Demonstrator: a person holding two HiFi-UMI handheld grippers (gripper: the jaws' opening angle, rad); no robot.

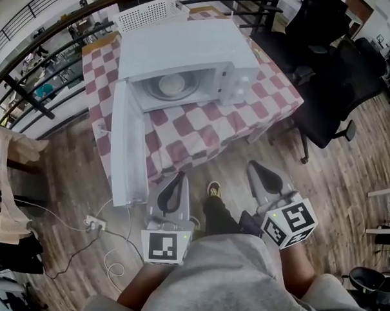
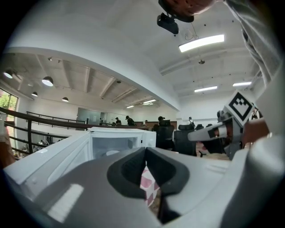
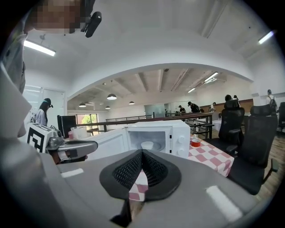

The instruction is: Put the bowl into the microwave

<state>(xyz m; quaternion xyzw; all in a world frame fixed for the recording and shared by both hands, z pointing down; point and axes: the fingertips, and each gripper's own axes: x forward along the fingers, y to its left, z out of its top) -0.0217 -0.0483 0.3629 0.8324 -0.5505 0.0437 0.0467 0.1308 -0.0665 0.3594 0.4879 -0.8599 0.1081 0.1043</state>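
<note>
The white microwave (image 1: 186, 61) stands on the red-and-white checkered table (image 1: 269, 90), its door (image 1: 125, 148) swung wide open to the left. A pale bowl (image 1: 171, 85) sits inside on the turntable; the same bowl (image 3: 147, 145) shows in the right gripper view, and faintly as a pale shape (image 2: 112, 152) in the left one. My left gripper (image 1: 179, 178) and right gripper (image 1: 256, 167) hang side by side in front of the table, away from the microwave. Both are shut, pad tips together, with nothing held. Each gripper view looks toward the open cavity.
Black office chairs (image 1: 327, 73) stand at the right of the table. A white basket (image 1: 149, 13) is behind the microwave. A small red cup (image 3: 196, 142) sits on the table to the microwave's right. A power strip and cable (image 1: 95, 226) lie on the wood floor.
</note>
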